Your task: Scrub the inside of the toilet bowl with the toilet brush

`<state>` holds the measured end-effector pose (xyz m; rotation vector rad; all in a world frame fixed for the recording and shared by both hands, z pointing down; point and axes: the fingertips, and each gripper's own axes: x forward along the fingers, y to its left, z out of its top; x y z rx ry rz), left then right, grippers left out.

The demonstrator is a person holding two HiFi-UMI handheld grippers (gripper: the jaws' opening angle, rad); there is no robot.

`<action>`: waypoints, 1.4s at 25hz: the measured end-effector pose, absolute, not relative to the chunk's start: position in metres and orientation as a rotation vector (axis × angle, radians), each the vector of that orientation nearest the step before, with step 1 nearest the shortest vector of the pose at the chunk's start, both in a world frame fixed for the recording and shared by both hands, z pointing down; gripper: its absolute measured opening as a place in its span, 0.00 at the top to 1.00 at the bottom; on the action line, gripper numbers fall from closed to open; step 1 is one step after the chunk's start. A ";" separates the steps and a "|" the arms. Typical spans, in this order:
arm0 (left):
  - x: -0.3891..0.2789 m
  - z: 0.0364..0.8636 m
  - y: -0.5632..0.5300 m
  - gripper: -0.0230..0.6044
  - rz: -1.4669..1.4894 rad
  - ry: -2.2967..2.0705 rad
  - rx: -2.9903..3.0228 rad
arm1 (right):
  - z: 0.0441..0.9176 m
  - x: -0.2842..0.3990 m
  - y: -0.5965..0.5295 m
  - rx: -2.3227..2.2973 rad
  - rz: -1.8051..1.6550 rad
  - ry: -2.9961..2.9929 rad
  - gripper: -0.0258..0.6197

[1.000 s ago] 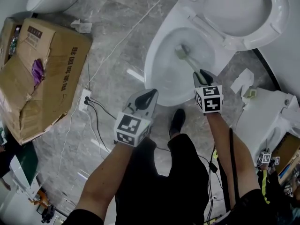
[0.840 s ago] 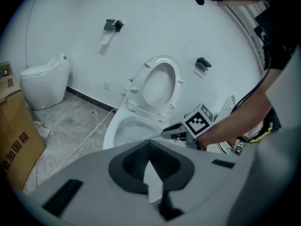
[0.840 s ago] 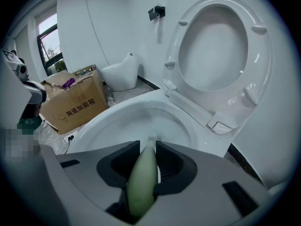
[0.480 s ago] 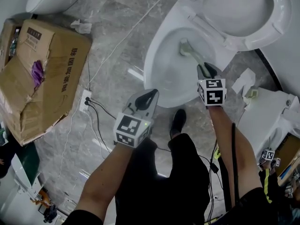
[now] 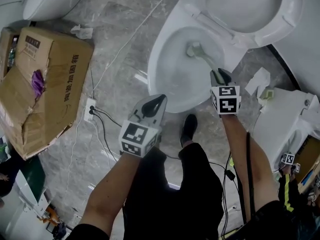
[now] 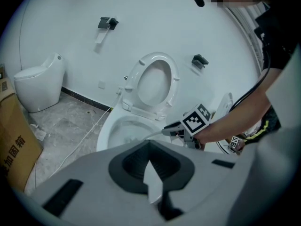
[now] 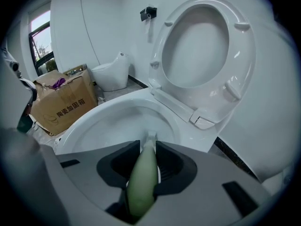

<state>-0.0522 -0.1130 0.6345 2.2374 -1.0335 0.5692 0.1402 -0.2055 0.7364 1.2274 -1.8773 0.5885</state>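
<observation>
Upper left of the head view: a brown cardboard box with printed characters lies on the grey marble-patterned floor, well apart from the work.

Lower centre-left: the left hand-held gripper hangs just off the near rim of the bowl. Its own view shows it closed on nothing. It has not shifted over the past second and plays no part in the scrubbing.

Upper centre: the white ceramic toilet bowl stands with its white seat ring raised. The pale green toilet brush is inside the basin. A second ago its head sat nearer the middle; it now lies higher in the frame, towards the back wall under the seat hinge. Judgement: a scrubbing stroke is under way and only part of the interior has been covered.

Centre-right: the right hand-held gripper is clamped on the brush handle, which runs straight out between the jaws.

Limits of inspection: in the right gripper view the brush head is nearly all hidden behind the jaws. Contact of bristles with porcelain cannot be confirmed, and the water level is unclear. At the right edge a second white fixture is cut off.
</observation>
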 end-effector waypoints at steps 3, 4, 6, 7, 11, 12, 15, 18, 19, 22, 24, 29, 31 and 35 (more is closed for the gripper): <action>-0.049 0.634 -0.110 0.95 0.573 -1.023 2.242 | 0.735 0.140 -0.199 1.228 0.595 -1.874 0.79; -0.048 0.634 -0.108 0.95 0.575 -1.018 2.244 | 0.735 0.139 -0.197 1.228 0.597 -1.874 0.79; -0.046 0.633 -0.104 0.95 0.578 -1.010 2.247 | 0.734 0.138 -0.191 1.223 0.601 -1.876 0.79; -0.045 0.632 -0.103 0.95 0.578 -1.008 2.248 | 0.734 0.138 -0.188 1.222 0.604 -1.876 0.79; -0.045 0.631 -0.097 0.95 0.573 -1.008 2.248 | 0.733 0.138 -0.180 1.234 0.616 -1.878 0.79; -0.046 0.631 -0.096 0.95 0.573 -1.007 2.248 | 0.732 0.138 -0.178 1.236 0.619 -1.878 0.79; -0.048 0.631 -0.090 0.95 0.573 -1.008 2.245 | 0.731 0.138 -0.174 1.237 0.621 -1.879 0.79; -0.049 0.630 -0.086 0.95 0.570 -1.009 2.246 | 0.732 0.135 -0.170 1.228 0.621 -1.879 0.79; -0.050 0.630 -0.085 0.95 0.568 -1.009 2.247 | 0.732 0.134 -0.169 1.227 0.625 -1.878 0.79; -0.054 0.627 -0.082 0.95 0.562 -1.012 2.248 | 0.732 0.127 -0.164 1.227 0.645 -1.874 0.79; -0.058 0.625 -0.079 0.95 0.560 -1.017 2.250 | 0.733 0.122 -0.161 1.219 0.658 -1.872 0.79; -0.070 0.619 -0.075 0.95 0.556 -1.031 2.253 | 0.735 0.101 -0.150 1.168 0.685 -1.873 0.79; -0.075 0.615 -0.072 0.95 0.553 -1.035 2.255 | 0.733 0.094 -0.146 1.160 0.704 -1.870 0.79; -0.085 0.600 -0.067 0.95 0.553 -1.040 2.264 | 0.723 0.086 -0.137 1.166 0.756 -1.858 0.79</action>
